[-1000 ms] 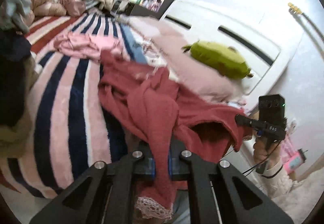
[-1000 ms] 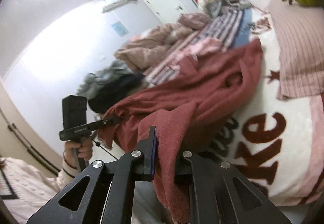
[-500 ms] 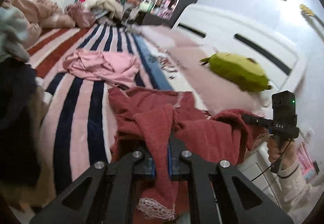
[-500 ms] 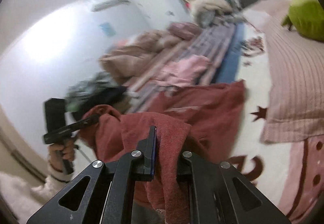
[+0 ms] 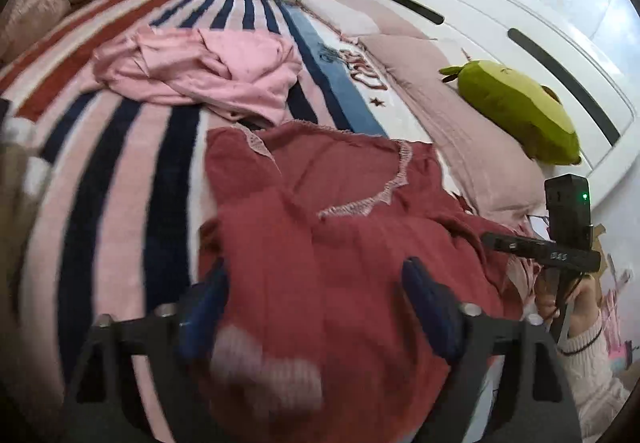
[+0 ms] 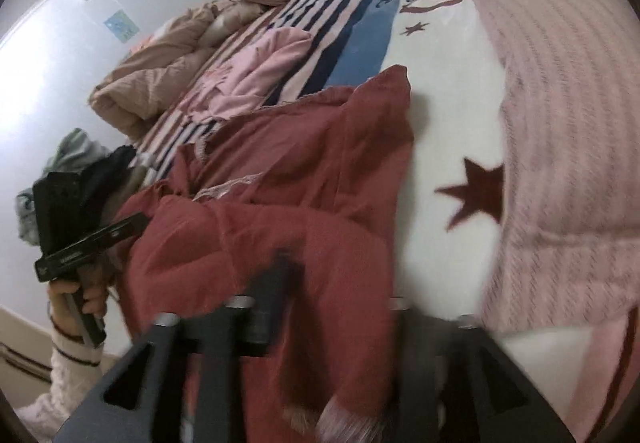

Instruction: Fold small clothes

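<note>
On the striped fleece bed blanket [image 5: 120, 147], your dark red lace-trimmed garment [image 5: 320, 211] lies loosely spread. Both claws, left [image 5: 316, 307] and right [image 6: 340, 295], gape apart, gripping nothing. Next, I judge: pinch an edge and fold.

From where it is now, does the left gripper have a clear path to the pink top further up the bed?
Probably yes. The left gripper is open over the red garment, and only flat striped blanket lies between that and the pink top; nothing stands in the way.

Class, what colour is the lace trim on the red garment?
Pale pink lace trim on the red garment, clearest in left wrist view.
</note>
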Motion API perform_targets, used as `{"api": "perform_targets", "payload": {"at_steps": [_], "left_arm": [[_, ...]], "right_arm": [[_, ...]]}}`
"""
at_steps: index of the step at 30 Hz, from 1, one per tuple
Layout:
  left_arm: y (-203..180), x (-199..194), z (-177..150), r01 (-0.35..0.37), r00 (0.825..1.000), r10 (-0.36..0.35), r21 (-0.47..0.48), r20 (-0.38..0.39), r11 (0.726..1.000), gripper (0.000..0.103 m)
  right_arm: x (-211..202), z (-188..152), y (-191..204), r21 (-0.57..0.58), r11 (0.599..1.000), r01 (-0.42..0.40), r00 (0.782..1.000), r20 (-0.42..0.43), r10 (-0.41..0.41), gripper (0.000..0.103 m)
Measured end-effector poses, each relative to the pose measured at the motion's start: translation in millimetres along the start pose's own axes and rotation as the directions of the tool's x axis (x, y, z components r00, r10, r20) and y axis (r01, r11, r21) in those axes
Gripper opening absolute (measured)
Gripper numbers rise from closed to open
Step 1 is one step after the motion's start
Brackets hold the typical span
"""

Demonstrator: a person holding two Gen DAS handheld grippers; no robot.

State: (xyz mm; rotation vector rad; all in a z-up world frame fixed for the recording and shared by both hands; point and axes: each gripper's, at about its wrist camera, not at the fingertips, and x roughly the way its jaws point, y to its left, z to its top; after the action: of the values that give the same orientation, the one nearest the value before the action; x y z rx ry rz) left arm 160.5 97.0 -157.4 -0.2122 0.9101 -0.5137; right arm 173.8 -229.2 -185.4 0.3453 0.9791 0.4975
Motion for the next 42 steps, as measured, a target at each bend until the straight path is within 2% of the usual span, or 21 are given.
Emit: {"api": "perform_targets", "payload": {"at_steps": [1,5,7,9,11,14,15,16,17,18,20,21,24,27,32,35,38,39,41,42], "left_arm": [[-3,-13,-6,0.006,1.0,-0.006,0.019,0.013,1.0,0.084],[-2,-44,-39,-0.002,1.0,0.002,0.02,0.006,1.0,0.084],[2,-49,-62,-0.01,1.0,0.011,0.016,-0.016,1.0,0.084],[5,-49,-82,-0.02,0.999,0.021,0.012,-0.035,1.0,0.084],[5,-44,-100,-0.027,0.997,0.028,0.014,-0.068,1.0,0.079],[-1,-40,-115,-0.062,0.996,0.064,0.034,-0.058,0.997,0.071],[-3,-39,-118,-0.077,0.996,0.079,0.04,-0.048,0.996,0.068],[-4,-39,-118,-0.086,0.995,0.088,0.042,-0.045,0.995,0.058],[-6,-38,-118,-0.089,0.995,0.092,0.049,-0.047,0.995,0.046],[-8,-37,-117,-0.085,0.995,0.088,0.057,-0.05,0.995,0.038],[-9,-36,-117,-0.077,0.995,0.081,0.073,-0.06,0.994,0.009],[-9,-35,-117,-0.081,0.994,0.086,0.079,-0.061,0.994,0.005],[-10,-39,-114,-0.058,0.997,0.061,0.069,-0.053,0.996,0.002],[-15,-55,-103,0.025,1.0,-0.024,0.049,-0.01,0.999,0.002],[-27,-84,-60,0.088,0.989,-0.093,0.052,0.113,0.995,0.002],[-33,-91,-21,0.065,0.979,-0.077,0.069,0.188,0.996,0.002],[-34,-86,1,0.09,0.978,-0.105,0.085,0.18,0.992,0.002],[-34,-86,3,0.105,0.978,-0.12,0.092,0.173,0.99,0.002],[-37,-85,-5,0.085,0.982,-0.103,0.12,0.157,0.989,0.002],[-37,-85,-11,0.074,0.985,-0.092,0.123,0.147,0.99,0.002]], "right_arm": [[-12,-8,1,-0.019,1.0,0.003,1.0,0.016,-0.003,0.063],[-53,-42,-4,-0.021,0.999,-0.042,0.999,0.025,0.042,0.063],[-62,-63,-5,-0.025,0.998,-0.063,0.998,-0.002,0.063,0.063],[-63,-80,-2,-0.056,0.997,-0.045,0.999,-0.022,0.044,0.063],[-62,-99,7,-0.117,0.993,-0.012,1.0,-0.021,0.009,0.06],[-53,-117,19,-0.184,0.982,0.04,0.999,-0.028,-0.046,0.05],[-50,-119,22,-0.196,0.979,0.055,0.998,-0.023,-0.06,0.041],[-48,-120,25,-0.204,0.976,0.073,0.997,-0.011,-0.076,0.026],[-46,-119,26,-0.202,0.977,0.076,0.997,-0.002,-0.078,0.019],[-47,-118,27,-0.197,0.978,0.072,0.997,0.009,-0.072,0.008],[-49,-112,28,-0.184,0.981,0.069,0.997,0.043,-0.063,0.007],[-49,-110,29,-0.18,0.981,0.071,0.997,0.056,-0.061,0.005],[-58,-101,34,-0.178,0.983,0.054,0.994,0.098,-0.037,0.003],[-67,-87,42,-0.185,0.982,0.026,0.991,0.136,-0.001,0.002],[-79,-52,53,-0.205,0.978,0.046,0.978,0.208,-0.002,0.001],[-83,-22,57,-0.208,0.974,0.087,0.968,0.248,-0.034,0.001],[-74,1,52,-0.234,0.969,0.078,0.982,0.186,-0.034,0.001],[-70,2,50,-0.23,0.97,0.083,0.987,0.151,-0.049,0.004],[-65,-10,44,-0.226,0.972,0.065,0.996,0.073,-0.049,0.005],[-63,-18,42,-0.225,0.973,0.05,0.998,0.051,-0.04,0.02]]}}
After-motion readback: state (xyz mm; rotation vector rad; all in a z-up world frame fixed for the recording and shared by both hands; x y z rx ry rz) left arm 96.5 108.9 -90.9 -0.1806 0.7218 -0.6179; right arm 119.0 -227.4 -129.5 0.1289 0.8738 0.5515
